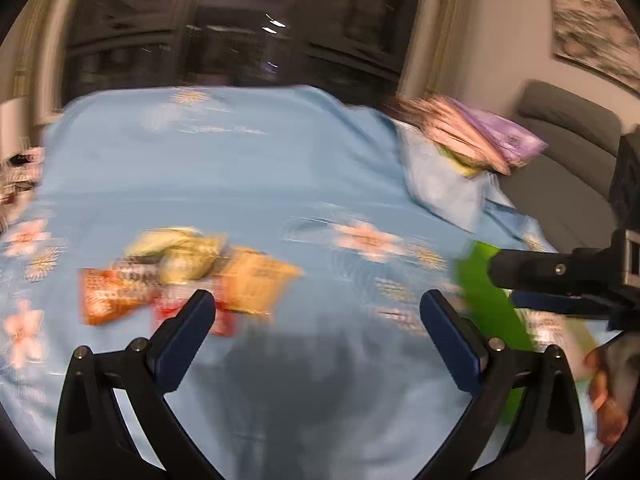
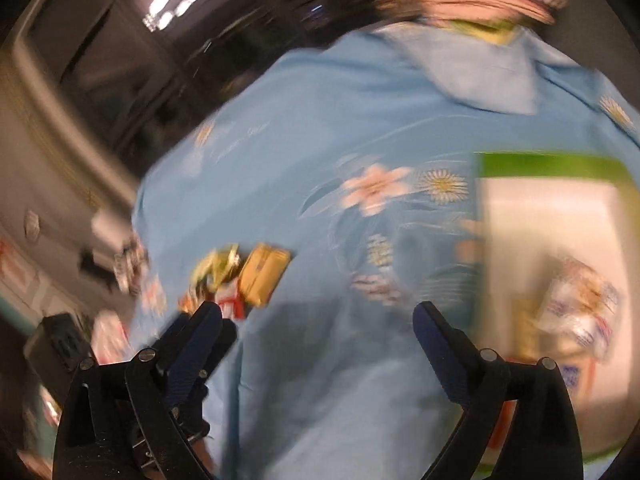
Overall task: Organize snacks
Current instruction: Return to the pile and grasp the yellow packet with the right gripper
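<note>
Both wrist cameras look down and forward, close over the blue floral cloth [image 1: 248, 184]; both share the snack pile [image 1: 188, 276] and the green-rimmed box [image 2: 552, 164].

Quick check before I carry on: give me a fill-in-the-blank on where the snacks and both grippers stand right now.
1. Both the left hand-held gripper and the right hand-held gripper are ____.
2. The snack pile lies on a floral cloth coloured light ____.
3. The box with snacks inside has a ____ rim.

Missing words: open; blue; green

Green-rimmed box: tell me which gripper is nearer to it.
Right. The right gripper reaches over the green-rimmed box, jaws open. The left gripper hangs over bare cloth, nearer the snack pile.
</note>
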### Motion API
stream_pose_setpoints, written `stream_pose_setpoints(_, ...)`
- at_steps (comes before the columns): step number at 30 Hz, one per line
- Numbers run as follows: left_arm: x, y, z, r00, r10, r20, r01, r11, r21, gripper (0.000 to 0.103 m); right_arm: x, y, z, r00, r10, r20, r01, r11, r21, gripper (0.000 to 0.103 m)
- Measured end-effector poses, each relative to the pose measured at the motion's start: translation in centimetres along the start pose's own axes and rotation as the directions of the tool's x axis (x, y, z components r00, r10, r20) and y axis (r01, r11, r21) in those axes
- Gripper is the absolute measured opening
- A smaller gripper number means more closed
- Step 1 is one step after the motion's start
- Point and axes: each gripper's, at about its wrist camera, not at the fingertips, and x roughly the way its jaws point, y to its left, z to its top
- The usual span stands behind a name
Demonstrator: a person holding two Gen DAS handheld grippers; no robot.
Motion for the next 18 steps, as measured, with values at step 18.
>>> stream_pose_setpoints(18, 0.6, 14.9, -1.6, 0.991, -0.132, -0.017, 0.109, 0.877, -0.468, 0.102, 21.8, 3.0, 1.9, 0.913, 0.310, -0.265, -0.214, 0.917, 0.337, 0.085)
